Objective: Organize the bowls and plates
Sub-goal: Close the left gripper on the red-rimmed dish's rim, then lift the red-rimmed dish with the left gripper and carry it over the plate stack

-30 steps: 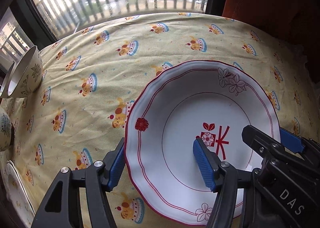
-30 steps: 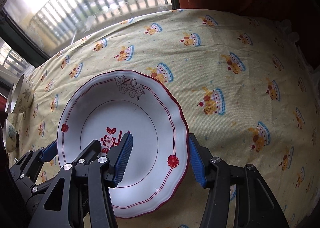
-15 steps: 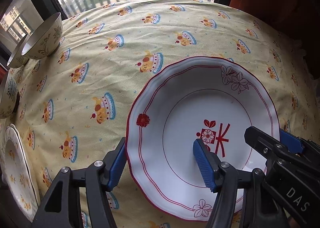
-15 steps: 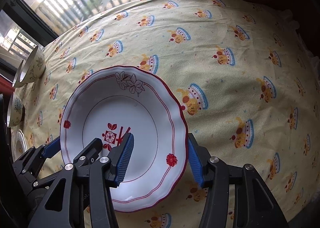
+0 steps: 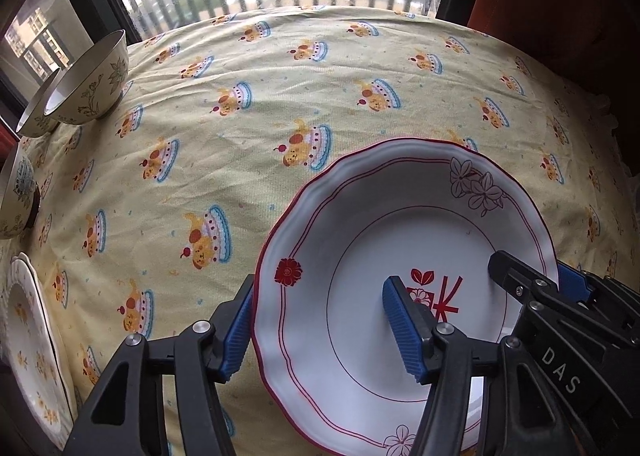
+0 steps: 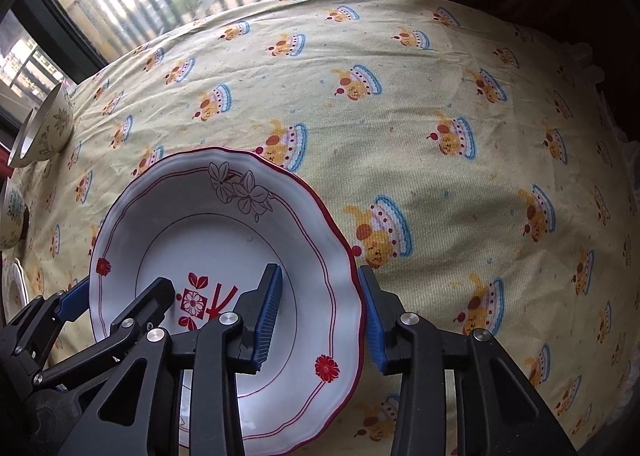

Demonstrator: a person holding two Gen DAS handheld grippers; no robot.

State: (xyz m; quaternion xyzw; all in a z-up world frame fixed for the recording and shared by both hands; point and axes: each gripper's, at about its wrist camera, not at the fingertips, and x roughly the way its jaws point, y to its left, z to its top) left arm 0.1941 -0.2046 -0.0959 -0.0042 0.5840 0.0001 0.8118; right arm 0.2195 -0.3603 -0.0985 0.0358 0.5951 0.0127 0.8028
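A white deep plate with a red scalloped rim and flower prints point(image 5: 372, 240) point(image 6: 224, 232) is held up above the yellow tablecloth. My left gripper point(image 5: 320, 326) is shut on its left rim: one pad outside, one inside the well. My right gripper point(image 6: 320, 314) is shut on its right rim the same way. Each gripper shows in the other's view, the right one point(image 5: 560, 296) and the left one point(image 6: 104, 308).
Two cream flowered bowls point(image 5: 90, 85) stand nested at the far left by the window. Another bowl point(image 5: 16, 201) and a small flowered plate point(image 5: 32, 344) sit at the left edge. The yellow cake-print tablecloth point(image 6: 440, 75) stretches beyond.
Both grippers have lifted the plate and drawn it back toward me. The table has dropped away and the bowls and small plate at the left have come more into view.
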